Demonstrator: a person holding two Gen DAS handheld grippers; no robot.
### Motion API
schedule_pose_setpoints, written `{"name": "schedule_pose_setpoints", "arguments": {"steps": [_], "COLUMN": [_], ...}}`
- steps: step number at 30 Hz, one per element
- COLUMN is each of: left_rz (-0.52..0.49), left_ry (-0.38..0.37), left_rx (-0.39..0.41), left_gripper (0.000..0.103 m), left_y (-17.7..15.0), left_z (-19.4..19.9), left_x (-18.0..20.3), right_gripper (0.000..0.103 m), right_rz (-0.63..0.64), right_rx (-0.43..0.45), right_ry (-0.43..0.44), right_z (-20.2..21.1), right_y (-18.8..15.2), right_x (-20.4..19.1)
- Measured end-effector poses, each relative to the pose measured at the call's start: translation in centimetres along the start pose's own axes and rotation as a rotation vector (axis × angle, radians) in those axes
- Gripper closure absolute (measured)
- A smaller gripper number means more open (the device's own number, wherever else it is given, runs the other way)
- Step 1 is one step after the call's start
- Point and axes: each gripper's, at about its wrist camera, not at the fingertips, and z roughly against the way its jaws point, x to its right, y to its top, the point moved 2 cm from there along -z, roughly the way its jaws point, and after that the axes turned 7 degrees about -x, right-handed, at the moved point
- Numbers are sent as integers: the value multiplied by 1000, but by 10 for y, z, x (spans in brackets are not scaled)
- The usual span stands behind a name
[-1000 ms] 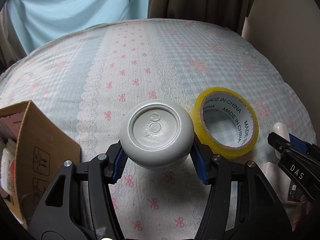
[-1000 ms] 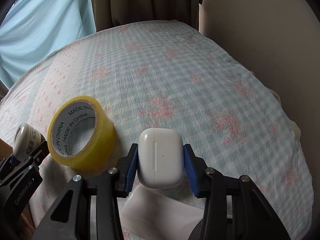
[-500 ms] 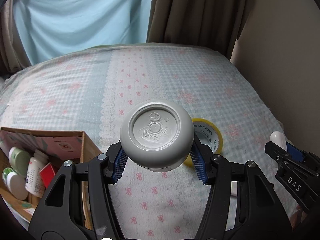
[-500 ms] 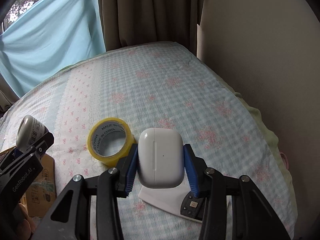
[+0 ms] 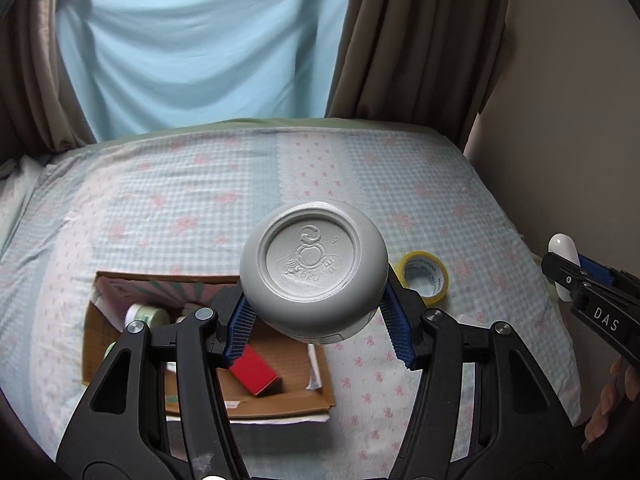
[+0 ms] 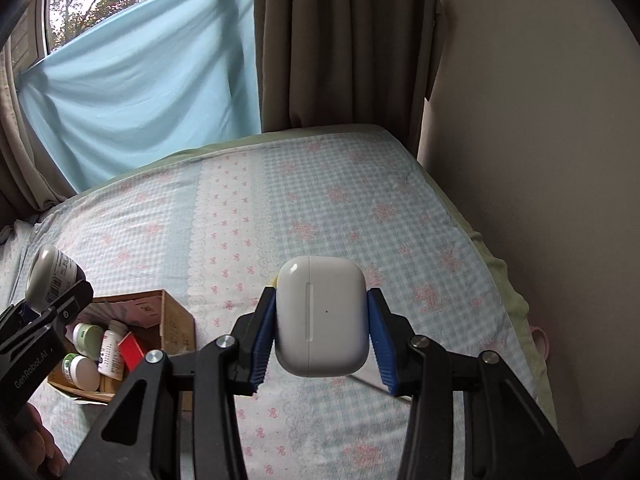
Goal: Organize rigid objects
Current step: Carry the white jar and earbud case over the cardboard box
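A: Where do things stand with the two loads?

B: The left hand-held gripper (image 5: 316, 316) is clamped on a round grey plastic bottle (image 5: 314, 276), its embossed base facing the camera, held up in the air just over the right edge of the open brown cardboard box (image 5: 280, 404). The right hand-held gripper (image 6: 320, 344) is clamped on a white rounded plastic earbud case (image 6: 321, 316), its blue pads (image 6: 264, 340) pressing both flat sides, high above the checked floral bedspread (image 6: 400, 220).

A: And the box sits where?

B: In the left wrist view at about 7 o'clock from the bottle; in the right wrist view at 9 o'clock from the case, well apart from it. It already holds a small red carton (image 5: 256, 372) and several white and green-capped containers (image 6: 86, 338).

A: So how should the drop be done?

B: I'd judge the bottle goes first, being nearest. Carry it toward 8 o'clock until it hangs over a bare patch of box floor, lower it inside the walls, then part the jaws; letting go from up here could knock the containers or bounce it out.

A: Anything left on the bed?

B: A roll of yellow-tinted packing tape (image 5: 424, 278), at 3 o'clock from the bottle
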Motion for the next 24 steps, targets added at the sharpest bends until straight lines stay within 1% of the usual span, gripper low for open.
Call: {"name": "schedule_pose_setpoints", "arguments": {"steps": [5, 8, 12, 18, 21, 24], "left_rz": [4, -5, -28, -33, -36, -59], "left_ry": [36, 60, 89, 112, 105, 98], "left_rx": [-7, -27, -61, -133, -178, -226], "left_gripper": [49, 49, 49, 49, 49, 49], "left_y": [-6, -11, -20, -31, -35, -40], "left_z": [36, 47, 52, 34, 13, -11], "left_x": [-60, -97, -143, -203, -221, -231], "right_gripper": [63, 63, 63, 63, 63, 63], "right_rz": [42, 58, 76, 95, 104, 86], "right_rx": [-22, -39, -77, -146, -186, -227], "right_ry": [65, 107, 153, 205, 221, 231], "right_z": [23, 29, 26, 5, -15, -41], "right_y": [2, -1, -8, -17, -22, -22], "right_x": [-51, -84, -126, -182, -206, -221]}}
